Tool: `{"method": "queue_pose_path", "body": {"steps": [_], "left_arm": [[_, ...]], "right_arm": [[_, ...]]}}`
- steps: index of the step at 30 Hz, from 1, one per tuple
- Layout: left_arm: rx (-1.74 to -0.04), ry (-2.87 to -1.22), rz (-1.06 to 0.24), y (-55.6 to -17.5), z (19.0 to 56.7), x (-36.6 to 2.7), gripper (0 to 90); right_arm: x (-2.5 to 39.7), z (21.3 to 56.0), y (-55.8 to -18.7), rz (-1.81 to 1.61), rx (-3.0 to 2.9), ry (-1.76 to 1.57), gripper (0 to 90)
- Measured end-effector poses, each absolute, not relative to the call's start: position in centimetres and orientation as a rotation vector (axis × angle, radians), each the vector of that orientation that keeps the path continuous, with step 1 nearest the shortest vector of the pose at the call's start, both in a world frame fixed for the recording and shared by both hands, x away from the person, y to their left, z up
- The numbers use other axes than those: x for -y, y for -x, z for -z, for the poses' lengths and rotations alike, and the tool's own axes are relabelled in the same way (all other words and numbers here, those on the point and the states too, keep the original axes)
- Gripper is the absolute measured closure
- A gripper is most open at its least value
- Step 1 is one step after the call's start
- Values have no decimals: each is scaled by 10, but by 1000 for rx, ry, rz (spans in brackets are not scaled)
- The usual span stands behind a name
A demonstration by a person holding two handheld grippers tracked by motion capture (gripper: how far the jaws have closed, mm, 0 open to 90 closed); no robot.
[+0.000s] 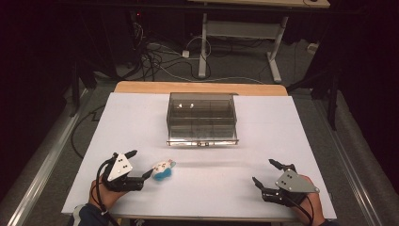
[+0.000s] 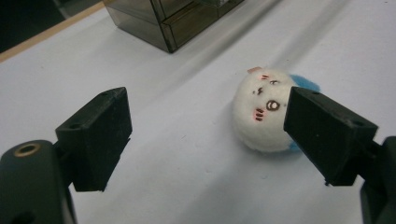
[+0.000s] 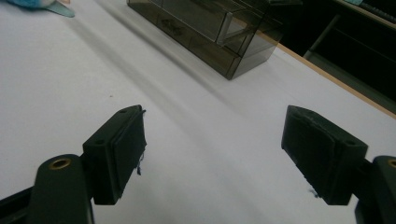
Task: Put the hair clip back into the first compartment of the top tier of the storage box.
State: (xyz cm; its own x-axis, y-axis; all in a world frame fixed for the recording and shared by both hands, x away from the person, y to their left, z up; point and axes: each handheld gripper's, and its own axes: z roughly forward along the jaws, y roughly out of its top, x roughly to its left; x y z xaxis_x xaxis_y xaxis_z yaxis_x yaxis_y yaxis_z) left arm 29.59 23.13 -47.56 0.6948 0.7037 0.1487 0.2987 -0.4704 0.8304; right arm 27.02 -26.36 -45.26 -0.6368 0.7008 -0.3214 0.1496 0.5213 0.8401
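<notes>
Plush toy (image 1: 163, 170) flat, long axis toward drawer box (image 1: 202, 118).

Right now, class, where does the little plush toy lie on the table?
In the high view the plush toy lies near the table's front left, just beside the open left gripper, in front of the smoky drawer box.

Two hands at the table's near edge each hold a gripper, left gripper (image 1: 141, 164) and right gripper (image 1: 263, 173), jaws spread wide.

Plush toy (image 2: 261, 109) white, blue back — drawer box (image 1: 202, 117) smoky grey — table (image 1: 141, 117) white.
</notes>
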Motion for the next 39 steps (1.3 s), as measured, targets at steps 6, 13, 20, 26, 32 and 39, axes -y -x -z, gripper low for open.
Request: {"method": "queue_pose_path", "body": {"steps": [6, 13, 20, 26, 32, 39], "left_arm": [[-751, -2093, -582, -299, 475, -217, 147], [-722, -2169, -528, -311, 479, -192, 147], [-729, -2237, -500, -321, 484, -178, 158], [-723, -2278, -437, -324, 487, -175, 246], [-730, -2298, -414, -319, 490, -181, 274], [-697, -2311, -396, -318, 489, -182, 367]], "right_arm": [[263, 453, -271, -1070, -2106, -688, 227], [262, 454, -272, -1066, -2112, -689, 227], [262, 455, -272, -1066, -2115, -689, 227], [262, 455, -272, -1063, -2120, -684, 227], [264, 454, -272, -1068, -2119, -688, 227], [263, 454, -272, -1067, -2120, -687, 227]]}}
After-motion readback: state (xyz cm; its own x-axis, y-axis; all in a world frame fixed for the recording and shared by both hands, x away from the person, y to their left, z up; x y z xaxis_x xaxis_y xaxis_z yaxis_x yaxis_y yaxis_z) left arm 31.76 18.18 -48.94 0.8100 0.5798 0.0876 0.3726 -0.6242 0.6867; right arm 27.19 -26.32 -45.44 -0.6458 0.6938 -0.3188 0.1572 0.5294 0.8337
